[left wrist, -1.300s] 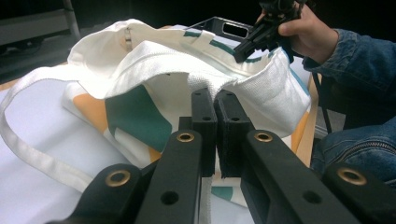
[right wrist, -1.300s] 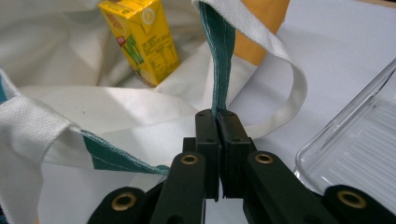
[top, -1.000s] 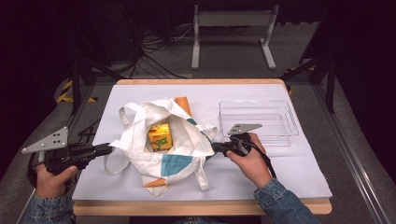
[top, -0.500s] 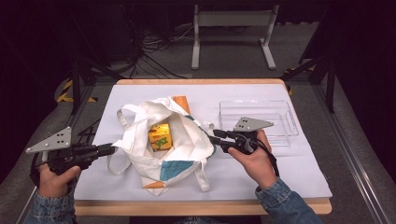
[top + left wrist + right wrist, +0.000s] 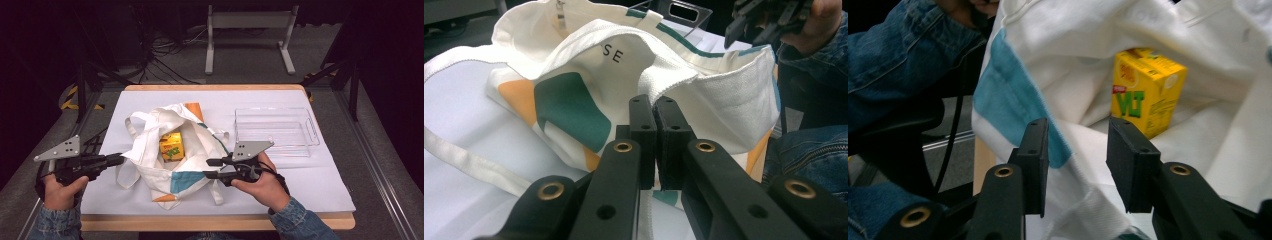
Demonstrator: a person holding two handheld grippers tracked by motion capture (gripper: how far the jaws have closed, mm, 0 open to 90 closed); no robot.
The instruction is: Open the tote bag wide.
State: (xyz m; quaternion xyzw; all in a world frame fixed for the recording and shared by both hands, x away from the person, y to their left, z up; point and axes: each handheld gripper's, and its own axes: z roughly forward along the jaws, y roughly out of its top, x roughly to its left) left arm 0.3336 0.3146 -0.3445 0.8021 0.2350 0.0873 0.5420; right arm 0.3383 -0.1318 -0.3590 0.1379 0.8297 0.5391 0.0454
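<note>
Tote bag (image 5: 172, 150) mid-counter (image 5: 310, 185), yellow juice carton (image 5: 171, 145) inside. Left gripper (image 5: 117, 159) fingers clamped on bag's left rim; right gripper (image 5: 211, 168) fingers just opening, parted at bag's right edge.

bag mouth (image 5: 172, 131) open, carton (image 5: 171, 145) reachable

This looks like a lab or recording studio rather than a home. A wooden desk (image 5: 215, 222) covered with a white sheet (image 5: 320, 185) stands on grey carpet (image 5: 380, 165), walled in by black curtains (image 5: 45, 55). Loose cables (image 5: 165, 55) trail over the floor beyond it, beside a white metal stand (image 5: 248, 30) and dark tripod legs (image 5: 82, 95) marked with yellow-black tape (image 5: 70, 97).
</note>
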